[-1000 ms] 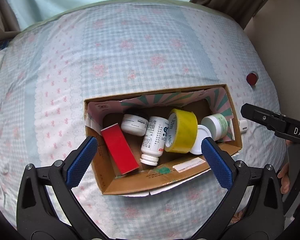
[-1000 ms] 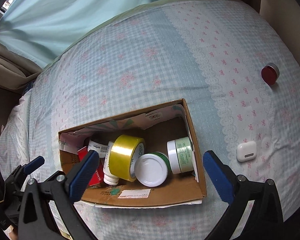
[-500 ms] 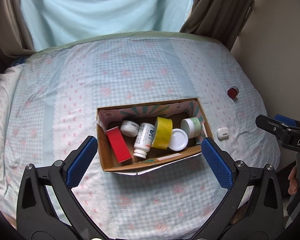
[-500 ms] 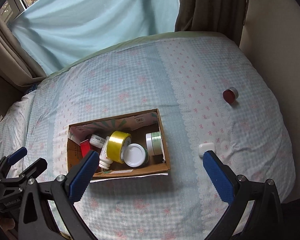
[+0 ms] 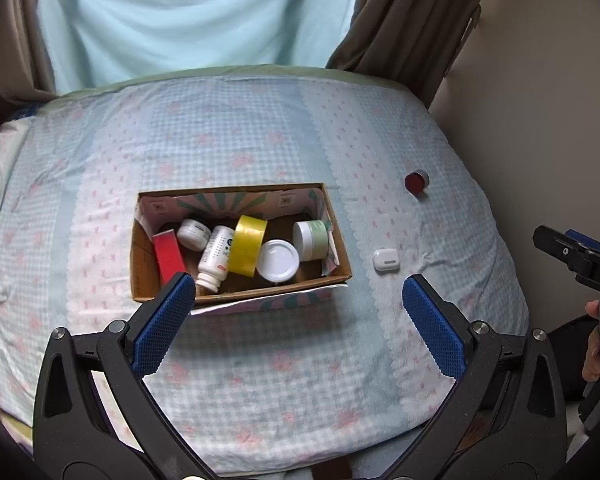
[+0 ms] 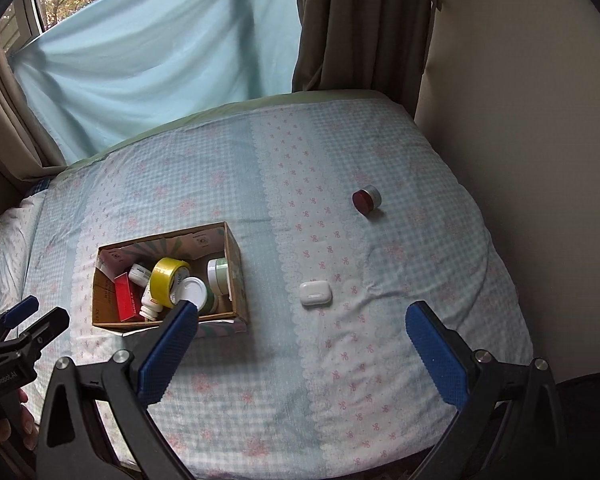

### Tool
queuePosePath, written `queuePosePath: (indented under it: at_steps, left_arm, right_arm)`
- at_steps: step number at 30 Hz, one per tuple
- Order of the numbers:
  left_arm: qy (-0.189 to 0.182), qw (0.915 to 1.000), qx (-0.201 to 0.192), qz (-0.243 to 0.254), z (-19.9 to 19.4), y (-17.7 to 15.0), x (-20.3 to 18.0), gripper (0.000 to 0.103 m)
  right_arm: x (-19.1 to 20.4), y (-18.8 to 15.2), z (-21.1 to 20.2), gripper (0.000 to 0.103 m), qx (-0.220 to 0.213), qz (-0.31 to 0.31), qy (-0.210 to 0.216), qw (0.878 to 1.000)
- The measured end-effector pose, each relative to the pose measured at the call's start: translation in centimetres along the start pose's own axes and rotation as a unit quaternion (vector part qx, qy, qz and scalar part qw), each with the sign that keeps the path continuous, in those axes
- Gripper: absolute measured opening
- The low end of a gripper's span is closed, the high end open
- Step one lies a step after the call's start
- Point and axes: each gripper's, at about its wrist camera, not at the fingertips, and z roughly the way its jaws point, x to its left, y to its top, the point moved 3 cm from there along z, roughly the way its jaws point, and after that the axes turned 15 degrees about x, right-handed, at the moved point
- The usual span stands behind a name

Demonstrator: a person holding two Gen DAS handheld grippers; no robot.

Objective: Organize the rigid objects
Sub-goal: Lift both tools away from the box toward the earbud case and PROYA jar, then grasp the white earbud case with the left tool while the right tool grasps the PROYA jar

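Cardboard box [image 5: 140, 256] mid-bed; earbud case [image 6: 315, 294] lies beside it; both tongs [image 5: 296, 312] [image 6: 302, 344] gape wide, holding nothing.

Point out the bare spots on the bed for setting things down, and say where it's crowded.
Free: the bedspread between the cardboard box and the near edge, the stretch between box and far curtain, and the strip between the white earbud case and the red jar. Crowded: inside the box, packed around the yellow tape roll.
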Motion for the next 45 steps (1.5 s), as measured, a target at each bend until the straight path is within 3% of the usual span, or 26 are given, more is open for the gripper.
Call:
queuePosePath:
  at_steps: [7,13,19,23,27,35,38,40,45]
  left_arm:
    - [0.021,0.9984,-0.008,-0.052,3.0,-0.3,-7.0,0.103]
    - [0.047,0.992,-0.016,-0.116,7.3,-0.5,-13.1,0.103]
    - [0.04,0.9909,0.029,-0.125,14.5,-0.2,-19.0,0.103]
    - [0.059,0.991,0.035,-0.115,18.6,1.1,-21.4,0.103]
    - [0.053,0.9907,0.055,-0.112,23.7,2.8,-21.7,0.103]
    - [0.084,0.9898,0.067,-0.094,34.3,3.5,-19.8,0.102]
    - [0.087,0.9902,0.081,-0.074,37.7,3.1,-19.5,0.091]
    - [0.095,0.9899,0.084,-0.063,39.1,2.8,-19.4,0.09]
    - [0.088,0.9931,0.05,-0.06,39.4,3.1,-19.1,0.09]
  right_arm:
    - [-6.0,2.9,2.0,0.103,-0.013,-0.063,0.005,0.998]
    - [-10.1,7.0,5.8,0.103,-0.02,-0.155,0.023,0.987]
    - [-13.4,11.5,11.1,0.103,-0.017,-0.202,0.039,0.978]
    - [-15.2,14.1,14.6,0.103,-0.013,-0.213,0.047,0.976]
    - [-16.0,15.8,18.8,0.103,-0.005,-0.233,0.055,0.971]
    - [-15.3,18.1,28.6,0.103,-0.015,-0.271,0.043,0.961]
    - [-14.6,18.7,32.0,0.103,-0.015,-0.272,0.035,0.961]
    - [-14.1,19.0,33.9,0.103,-0.016,-0.271,0.039,0.962]
    - [-12.9,19.3,36.7,0.099,-0.035,-0.272,0.04,0.961]
